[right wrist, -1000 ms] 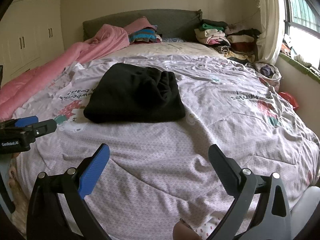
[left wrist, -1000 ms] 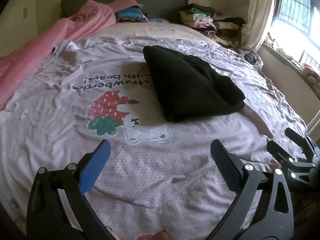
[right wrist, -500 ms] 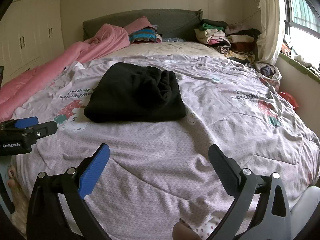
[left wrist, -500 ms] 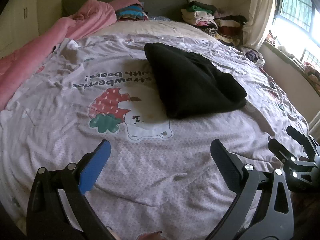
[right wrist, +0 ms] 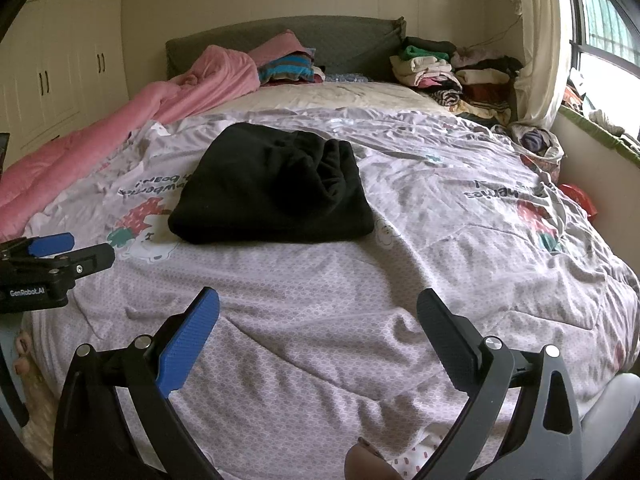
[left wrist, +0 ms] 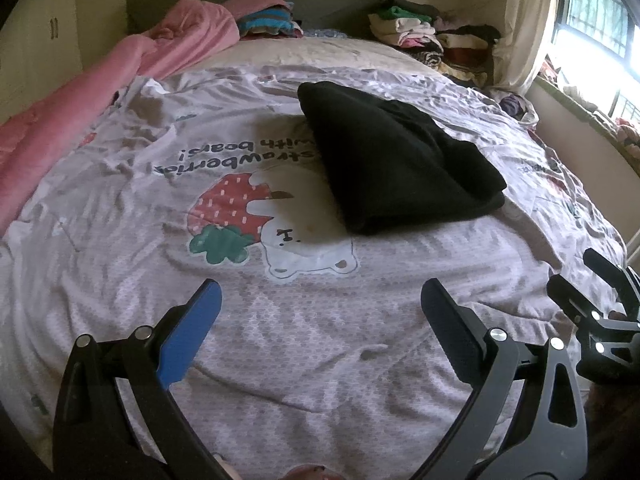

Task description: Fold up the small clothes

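A folded black garment [left wrist: 400, 160] [right wrist: 272, 192] lies on the printed lilac bedspread [left wrist: 280, 320] [right wrist: 400, 280], in the middle of the bed. My left gripper [left wrist: 320, 296] is open over the near part of the bed, well short of the garment, with nothing between its fingers. My right gripper [right wrist: 318, 304] is open too, also empty and nearer than the garment. Each gripper shows in the other's view: the right gripper [left wrist: 592, 280] at the right edge, the left gripper [right wrist: 60, 252] at the left edge.
A pink quilt [right wrist: 120, 136] runs along the left side of the bed. Stacks of folded clothes [right wrist: 440, 76] sit by the grey headboard [right wrist: 320, 40] at the back right. A window [right wrist: 600, 40] and a curtain are on the right, white cupboards [right wrist: 52, 72] on the left.
Both grippers have drifted slightly; the garment sits a little lower in the left wrist view. Both stay open and empty.
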`<state>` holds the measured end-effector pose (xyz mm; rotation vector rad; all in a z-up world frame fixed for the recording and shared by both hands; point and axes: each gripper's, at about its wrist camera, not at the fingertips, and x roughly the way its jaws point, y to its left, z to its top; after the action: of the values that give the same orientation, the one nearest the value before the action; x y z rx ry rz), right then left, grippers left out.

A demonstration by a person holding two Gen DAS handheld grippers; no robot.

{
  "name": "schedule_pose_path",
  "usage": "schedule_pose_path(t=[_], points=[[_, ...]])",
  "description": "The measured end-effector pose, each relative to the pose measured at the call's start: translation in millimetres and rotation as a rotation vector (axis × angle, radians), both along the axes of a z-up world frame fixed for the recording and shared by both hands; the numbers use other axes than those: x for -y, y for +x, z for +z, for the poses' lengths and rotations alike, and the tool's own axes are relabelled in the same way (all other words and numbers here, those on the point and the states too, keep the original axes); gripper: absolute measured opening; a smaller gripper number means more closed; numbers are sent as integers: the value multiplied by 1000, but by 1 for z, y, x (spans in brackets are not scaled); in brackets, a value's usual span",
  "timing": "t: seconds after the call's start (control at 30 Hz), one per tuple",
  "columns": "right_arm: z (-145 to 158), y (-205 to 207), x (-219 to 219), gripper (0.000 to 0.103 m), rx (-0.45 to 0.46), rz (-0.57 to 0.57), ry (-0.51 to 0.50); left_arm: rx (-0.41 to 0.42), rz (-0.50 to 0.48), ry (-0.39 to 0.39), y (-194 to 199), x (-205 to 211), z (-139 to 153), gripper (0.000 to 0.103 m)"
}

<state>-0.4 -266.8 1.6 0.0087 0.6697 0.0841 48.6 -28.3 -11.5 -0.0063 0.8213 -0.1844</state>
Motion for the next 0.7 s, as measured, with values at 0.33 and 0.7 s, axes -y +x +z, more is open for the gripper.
schedule_pose_path(t=[0.33,0.7], points=[[-9,1,1,98,-23,-25,-5,-11,-25,8,-2,3,-3,93],[-19,-50,195,98,-26,-714,24,-100,214,-35,22,-132,-12,93]])
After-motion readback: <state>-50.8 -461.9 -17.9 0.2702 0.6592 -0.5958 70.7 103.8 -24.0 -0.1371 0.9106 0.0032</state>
